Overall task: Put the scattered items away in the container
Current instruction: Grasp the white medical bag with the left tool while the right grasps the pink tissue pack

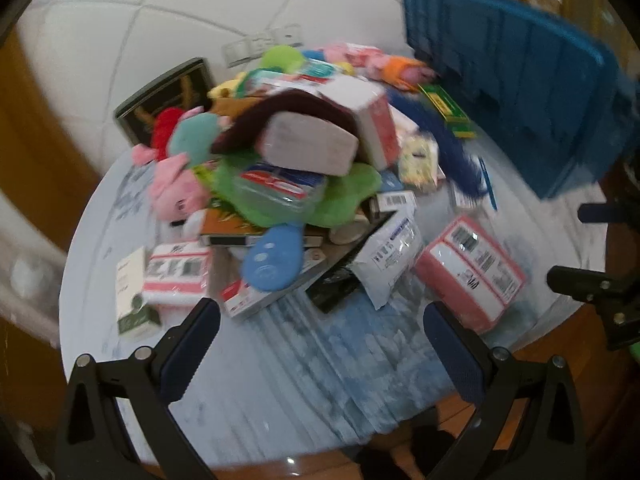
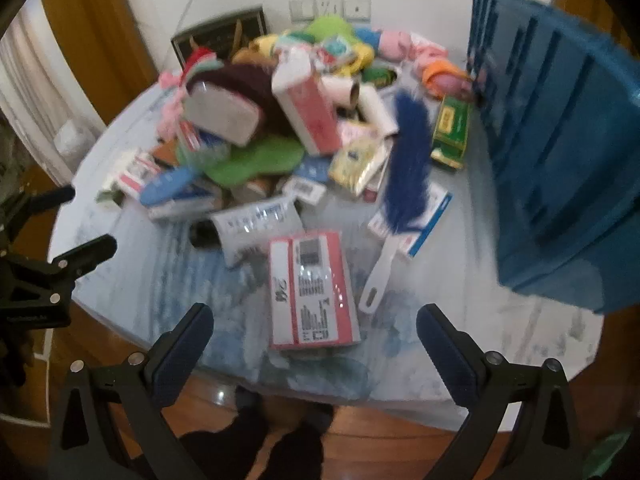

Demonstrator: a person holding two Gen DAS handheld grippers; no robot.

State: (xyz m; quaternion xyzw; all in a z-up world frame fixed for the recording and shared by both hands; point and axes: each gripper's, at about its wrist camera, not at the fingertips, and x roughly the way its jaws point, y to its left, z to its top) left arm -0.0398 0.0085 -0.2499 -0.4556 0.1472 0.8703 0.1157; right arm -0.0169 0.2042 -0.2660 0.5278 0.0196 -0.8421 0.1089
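Dozens of scattered items (image 1: pixel 288 152) lie heaped on a round pale table (image 1: pixel 328 360) in the left wrist view, where the left gripper (image 1: pixel 320 344) hangs over the table's near bare part with its jaws wide apart and nothing between them, and the blue container (image 1: pixel 520 80) stands at the right beyond the pile. In the right wrist view the right gripper (image 2: pixel 314 344) also gapes empty, a pink labelled pack (image 2: pixel 312 292) lying just ahead of it, a blue-bristled brush (image 2: pixel 404 176) beside the pack, the container at the far right.

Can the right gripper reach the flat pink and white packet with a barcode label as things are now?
Probably yes. The right gripper is open and empty, and the flat pink and white packet lies alone on the table just ahead of it, nothing on top.
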